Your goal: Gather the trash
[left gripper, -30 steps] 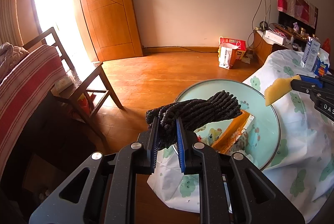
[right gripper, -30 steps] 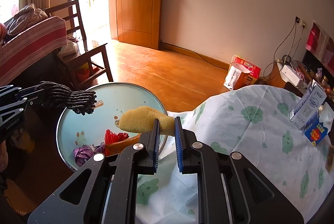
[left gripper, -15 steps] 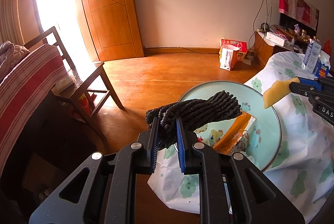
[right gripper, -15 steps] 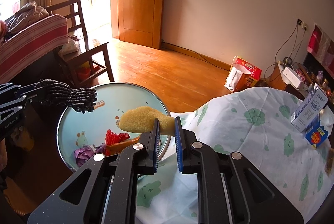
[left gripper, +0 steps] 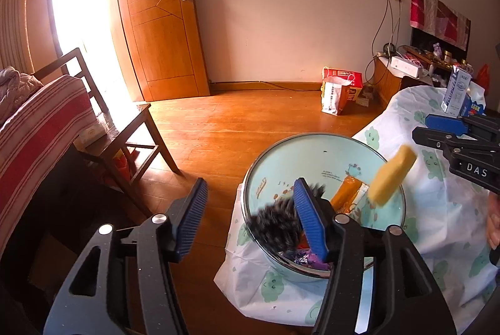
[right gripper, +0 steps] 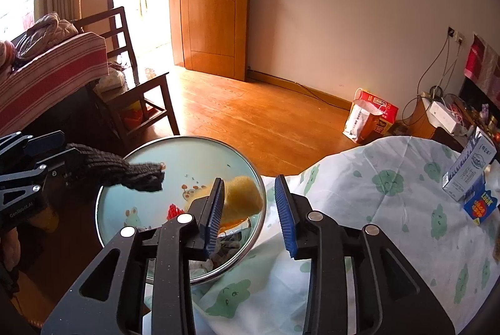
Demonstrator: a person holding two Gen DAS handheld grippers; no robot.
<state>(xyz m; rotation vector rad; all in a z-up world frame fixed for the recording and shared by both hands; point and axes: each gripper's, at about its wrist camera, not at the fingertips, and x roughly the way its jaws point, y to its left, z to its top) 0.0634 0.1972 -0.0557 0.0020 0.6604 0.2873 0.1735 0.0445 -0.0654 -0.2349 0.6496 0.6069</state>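
Our left gripper (left gripper: 250, 217) is opening over the pale-blue basin (left gripper: 312, 153), the dark knitted glove (left gripper: 276, 224) blurred (free of its pads), while our right gripper (right gripper: 250, 211) opens off the yellow sponge (right gripper: 242, 199).

— From my seat, the doorway (left gripper: 78, 32) is blown out white, sun glaring across the wooden floor (left gripper: 250, 116).

— Same here; edges bend and darken, and the falling yellow sponge (left gripper: 390, 175) smears with motion blur.
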